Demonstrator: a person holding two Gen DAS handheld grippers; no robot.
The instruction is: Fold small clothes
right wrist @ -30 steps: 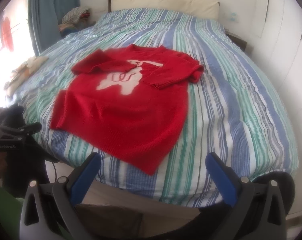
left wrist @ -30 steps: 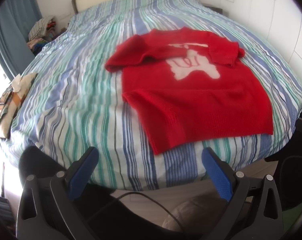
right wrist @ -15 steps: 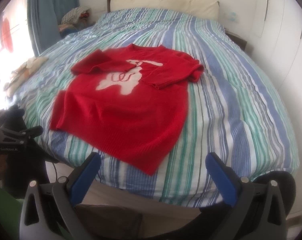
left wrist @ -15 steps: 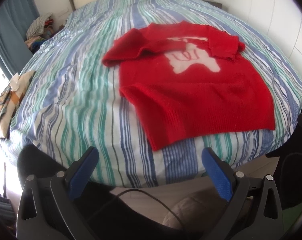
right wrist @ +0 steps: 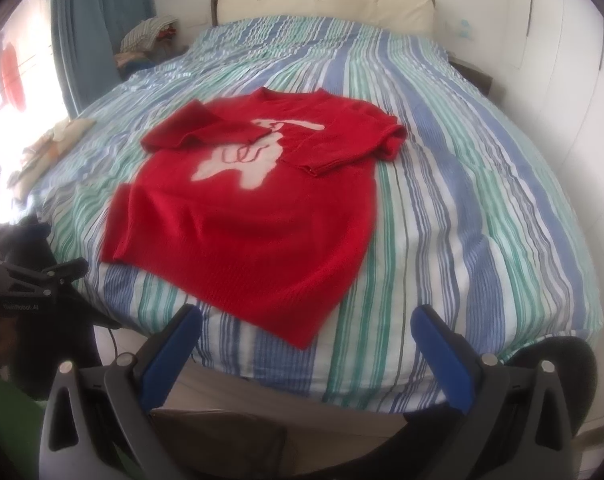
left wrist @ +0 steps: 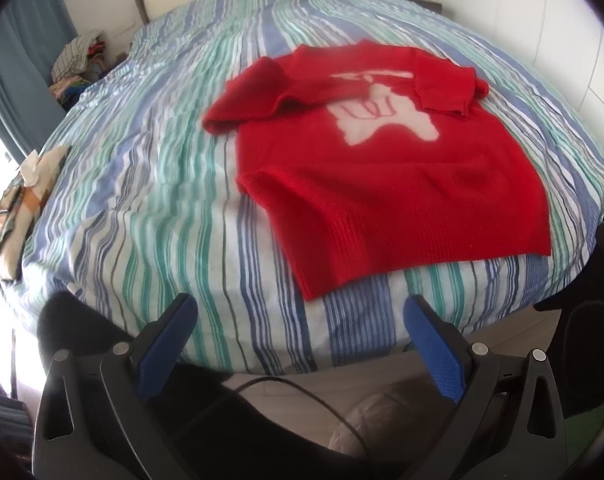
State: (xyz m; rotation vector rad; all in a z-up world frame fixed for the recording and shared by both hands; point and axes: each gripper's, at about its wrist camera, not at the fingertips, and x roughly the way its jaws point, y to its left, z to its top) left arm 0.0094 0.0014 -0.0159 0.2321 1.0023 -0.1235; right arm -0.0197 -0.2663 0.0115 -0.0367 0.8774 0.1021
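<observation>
Red sweater lies flat on the striped bedspread near the foot of the bed, both sleeves folded in over the chest so they partly cover the pale animal motif; motif's a bit blurry, can't tell what animal; hem corner sits close to the near edge. Left gripper is spread wide, empty, just off the bed edge; right gripper same, wide and holding nothing. Small white lettering on the black device at left, too soft to read properly; clothes pile far left is half cut off by the curtain.
</observation>
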